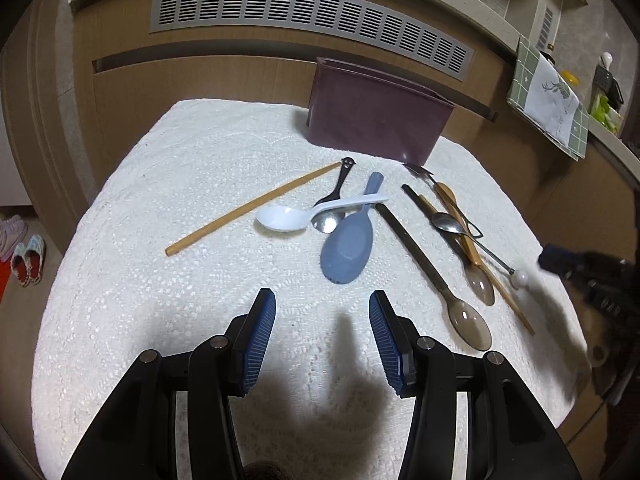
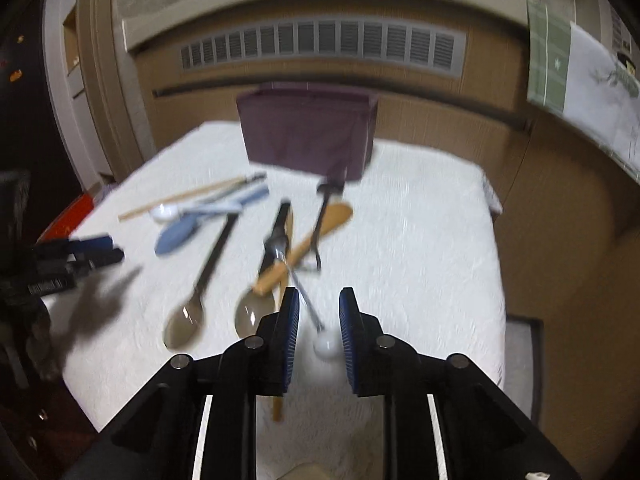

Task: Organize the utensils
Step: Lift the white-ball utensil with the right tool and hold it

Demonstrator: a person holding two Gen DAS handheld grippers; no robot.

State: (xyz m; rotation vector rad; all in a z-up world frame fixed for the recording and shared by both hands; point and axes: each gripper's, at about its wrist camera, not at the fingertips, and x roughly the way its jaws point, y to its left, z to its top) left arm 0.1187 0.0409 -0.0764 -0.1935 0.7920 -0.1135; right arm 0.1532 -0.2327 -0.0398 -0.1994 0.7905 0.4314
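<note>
Utensils lie scattered on the white-clothed table (image 1: 160,184) at six o'clock of the purple bin (image 1: 376,120), left tongs (image 1: 322,340) open over bare cloth, right tongs (image 2: 319,336) open around a white-knobbed metal stick (image 2: 325,345), not gripping it.

Wooden cabinet front (image 1: 240,92) with a grey vent grille (image 1: 308,20), slippers (image 1: 28,260) on the floor

A table covered with a white textured cloth (image 1: 160,200) carries a dark purple rectangular plastic bin (image 1: 376,120) at its far edge. Before it lie a wooden chopstick (image 1: 252,210), a white plastic spoon (image 1: 288,218), a blue-grey rice paddle (image 1: 348,244) and two smoky translucent long-handled spoons (image 1: 436,276).
</note>
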